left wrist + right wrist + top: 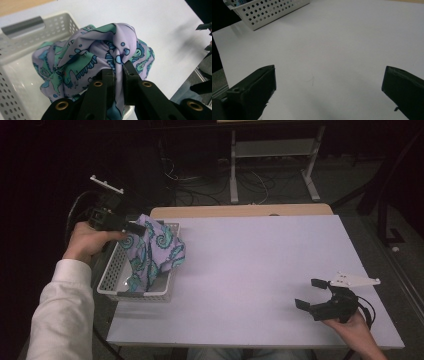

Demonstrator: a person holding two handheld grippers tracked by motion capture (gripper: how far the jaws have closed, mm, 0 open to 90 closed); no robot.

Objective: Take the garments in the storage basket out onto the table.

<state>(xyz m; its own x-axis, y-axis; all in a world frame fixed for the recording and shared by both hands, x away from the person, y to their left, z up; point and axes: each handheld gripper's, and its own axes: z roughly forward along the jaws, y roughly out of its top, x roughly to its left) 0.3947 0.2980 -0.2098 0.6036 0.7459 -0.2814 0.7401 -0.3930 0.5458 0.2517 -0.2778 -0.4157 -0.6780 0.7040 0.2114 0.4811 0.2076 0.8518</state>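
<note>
A patterned lilac and teal cloth (154, 250) is clamped between the closed jaws of the left gripper (134, 227) and is held bunched over the white perforated basket (111, 272), its lower folds hanging inside the basket. The basket is set at the table's (260, 265) left edge, its near end close to the near-left corner. The right gripper (311, 294) is held near the table's near-right edge, jaws spread wide with nothing between them. A broad stretch of bare tabletop is left between basket and right gripper, reaching to the far edge.
</note>
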